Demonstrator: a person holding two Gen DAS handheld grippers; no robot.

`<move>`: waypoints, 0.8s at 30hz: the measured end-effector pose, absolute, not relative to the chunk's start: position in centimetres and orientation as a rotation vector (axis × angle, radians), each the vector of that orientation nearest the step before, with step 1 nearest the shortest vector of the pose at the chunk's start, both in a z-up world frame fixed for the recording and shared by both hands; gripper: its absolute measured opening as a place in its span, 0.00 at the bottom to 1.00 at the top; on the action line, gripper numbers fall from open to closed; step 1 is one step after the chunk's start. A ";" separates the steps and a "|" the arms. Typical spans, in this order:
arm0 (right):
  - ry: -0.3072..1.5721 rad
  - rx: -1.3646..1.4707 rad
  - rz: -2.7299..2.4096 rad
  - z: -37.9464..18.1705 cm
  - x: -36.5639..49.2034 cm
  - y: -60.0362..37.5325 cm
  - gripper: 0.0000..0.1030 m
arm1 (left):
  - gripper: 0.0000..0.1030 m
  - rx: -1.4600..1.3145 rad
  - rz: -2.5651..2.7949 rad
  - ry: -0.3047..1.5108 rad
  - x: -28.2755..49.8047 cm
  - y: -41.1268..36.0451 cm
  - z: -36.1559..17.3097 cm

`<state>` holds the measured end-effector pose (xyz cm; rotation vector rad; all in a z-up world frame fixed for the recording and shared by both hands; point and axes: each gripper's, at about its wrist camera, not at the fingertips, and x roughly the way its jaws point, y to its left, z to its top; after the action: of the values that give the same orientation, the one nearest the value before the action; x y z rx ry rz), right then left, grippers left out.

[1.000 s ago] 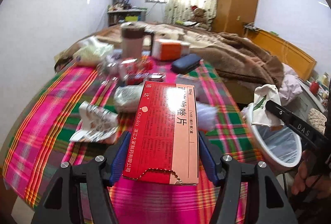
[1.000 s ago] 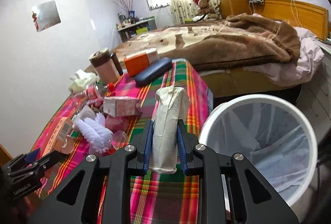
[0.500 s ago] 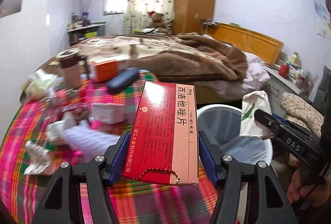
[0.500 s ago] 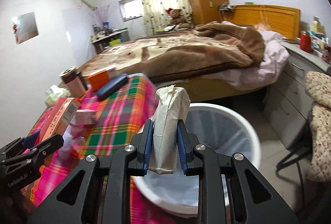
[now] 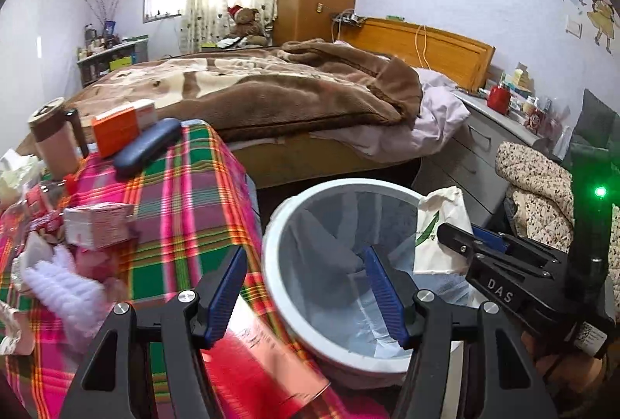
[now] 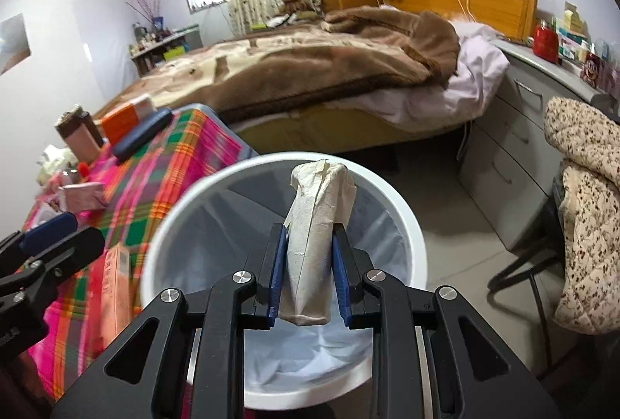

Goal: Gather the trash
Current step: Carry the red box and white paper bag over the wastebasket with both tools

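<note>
My right gripper (image 6: 310,231) is shut on a crumpled white paper packet (image 6: 317,210) and holds it upright over the white, bag-lined trash bin (image 6: 387,186). In the left wrist view the same packet (image 5: 441,217) shows a green print at the bin's far rim (image 5: 271,264), with the right gripper (image 5: 457,237) beside it. My left gripper (image 5: 304,256) hangs at the bin's near-left rim, its blue pads (image 5: 224,295) bare and apart. The red medicine box (image 5: 263,361) is a blur below the jaws, between table edge and bin. The right wrist view shows that box (image 6: 116,283) under the left gripper (image 6: 62,233).
The plaid-covered table (image 5: 186,194) on the left holds a pink box (image 5: 97,225), white wrappers (image 5: 58,279), a dark case (image 5: 147,148), an orange box (image 5: 116,128) and a mug (image 5: 54,144). A bed lies behind. Drawers (image 6: 515,155) and a chair with a blanket (image 6: 589,210) stand right of the bin.
Both grippers swung right from the table to the bin. The red box, held flat between the left pads before, has dropped out from between them. The right gripper keeps its packet.
</note>
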<state>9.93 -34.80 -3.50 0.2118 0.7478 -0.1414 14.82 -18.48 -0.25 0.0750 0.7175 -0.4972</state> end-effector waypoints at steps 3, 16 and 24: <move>0.764 0.225 -0.152 -3.9 9.9 -35.6 0.23 | 0.62 0.080 -0.493 0.731 15.4 -18.8 -0.8; 0.726 0.256 -0.090 -3.4 8.9 -35.0 0.23 | 0.80 0.044 -0.363 0.785 14.7 -13.5 -1.9; 0.712 0.252 -0.069 -3.2 8.6 -34.6 0.23 | 0.82 0.054 -0.251 0.899 14.6 -13.4 -5.4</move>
<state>8.57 -34.59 -3.23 0.2523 0.7123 -0.0693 14.61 -13.41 -5.41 0.0535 0.8988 -0.2510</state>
